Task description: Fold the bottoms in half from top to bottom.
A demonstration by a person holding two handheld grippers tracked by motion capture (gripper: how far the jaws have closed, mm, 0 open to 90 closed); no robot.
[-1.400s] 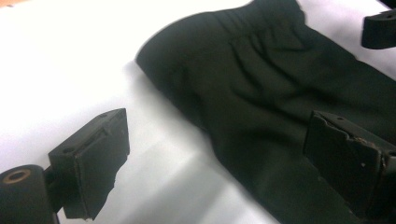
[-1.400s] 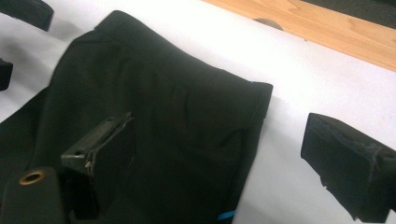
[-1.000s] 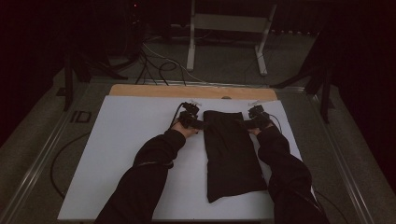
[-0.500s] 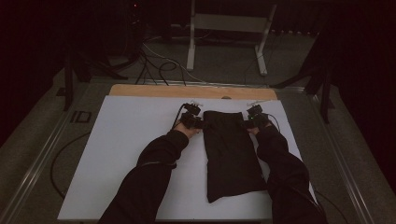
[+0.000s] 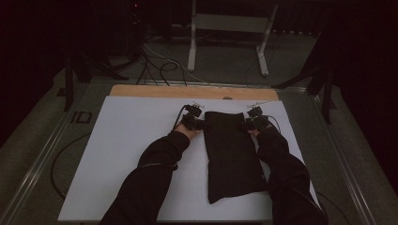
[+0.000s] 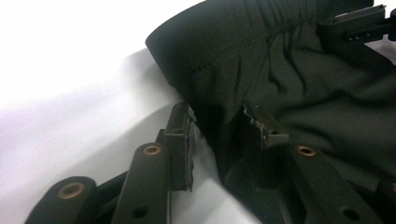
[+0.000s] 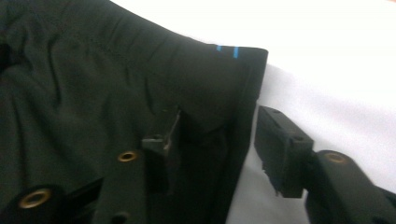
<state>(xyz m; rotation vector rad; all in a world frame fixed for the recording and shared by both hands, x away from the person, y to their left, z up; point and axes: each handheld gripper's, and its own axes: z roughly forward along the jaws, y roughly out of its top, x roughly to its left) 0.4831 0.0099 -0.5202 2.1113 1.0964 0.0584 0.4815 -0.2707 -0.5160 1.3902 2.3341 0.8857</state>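
A black garment [image 5: 232,154] lies flat and lengthwise on the white tabletop [image 5: 131,154], its waistband at the far end. My left gripper [image 5: 202,123] is at the waistband's left corner. Its jaws have just been closing, and the cloth's folded edge [image 6: 219,93] stands between them with a sliver of white beside the left pad [image 6: 183,140]. My right gripper [image 5: 247,125] is at the right corner, which carries two small blue marks [image 7: 226,50]. Its jaws have been closing too; the hem [image 7: 233,116] lies between them, clear of the right pad [image 7: 280,144].
A wooden strip [image 5: 187,91] runs along the table's far edge. Beyond it on the floor are a metal stand [image 5: 230,28] and loose cables [image 5: 159,65]. Dark sleeves come in from the bottom. The other gripper [image 6: 355,25] appears at the left gripper view's top right.
Both hands have stayed at the garment's far corners. The right gripper has edged slightly inward toward the cloth.
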